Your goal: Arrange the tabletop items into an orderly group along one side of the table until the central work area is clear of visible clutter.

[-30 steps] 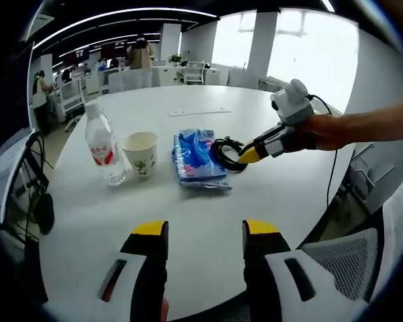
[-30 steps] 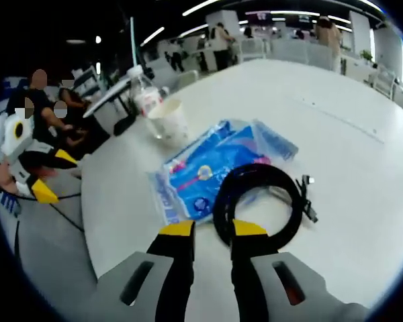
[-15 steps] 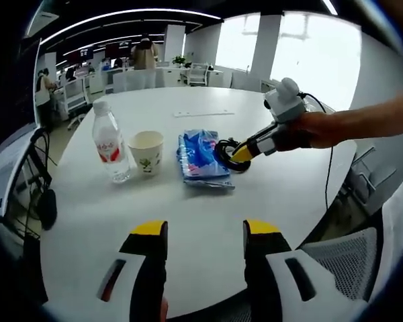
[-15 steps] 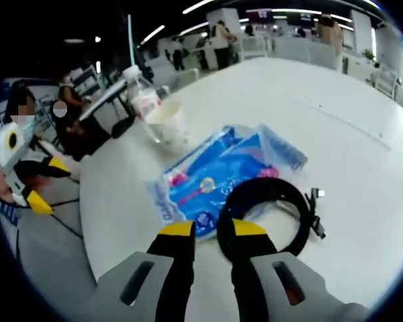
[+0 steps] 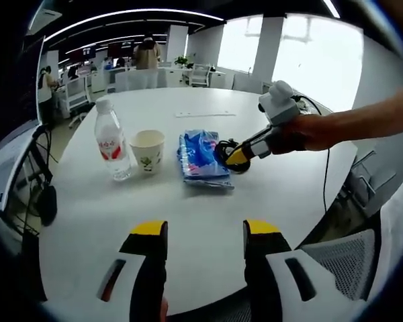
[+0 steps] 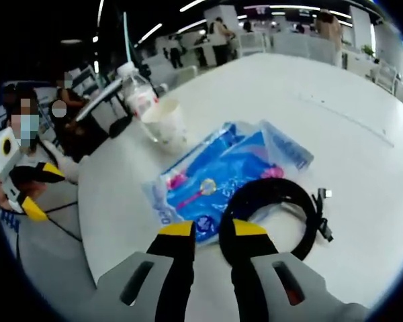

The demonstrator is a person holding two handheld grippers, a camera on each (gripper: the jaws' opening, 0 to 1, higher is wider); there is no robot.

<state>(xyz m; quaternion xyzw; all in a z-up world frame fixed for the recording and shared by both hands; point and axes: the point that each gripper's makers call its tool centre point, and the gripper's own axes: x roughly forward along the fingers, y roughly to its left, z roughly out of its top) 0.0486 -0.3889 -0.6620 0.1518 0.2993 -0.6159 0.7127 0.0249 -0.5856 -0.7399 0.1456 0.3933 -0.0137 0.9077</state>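
Note:
On the round white table (image 5: 208, 201) a clear water bottle (image 5: 111, 141), a paper cup (image 5: 148, 149) and a blue packet (image 5: 200, 157) stand in a row. A black cable coil (image 5: 227, 149) lies against the packet's right edge. My right gripper (image 5: 236, 156), held by a hand coming from the right, has its tips at the coil. In the right gripper view its narrow jaws (image 6: 213, 230) hold the near rim of the cable coil (image 6: 275, 201), which overlaps the blue packet (image 6: 215, 171). My left gripper (image 5: 205, 229) stands open over the near table edge, and is also seen as left gripper (image 6: 40, 191).
A thin white strip (image 5: 201, 113) lies on the far side of the table. A grey office chair (image 5: 336, 261) sits at the near right edge. Desks, chairs and people fill the room behind. In the right gripper view the bottle (image 6: 138, 94) and cup (image 6: 164, 121) stand beyond the packet.
My right gripper has drawn the cable coil a little toward the blue packet, so the coil now overlaps it. My left gripper's jaws have stayed open.

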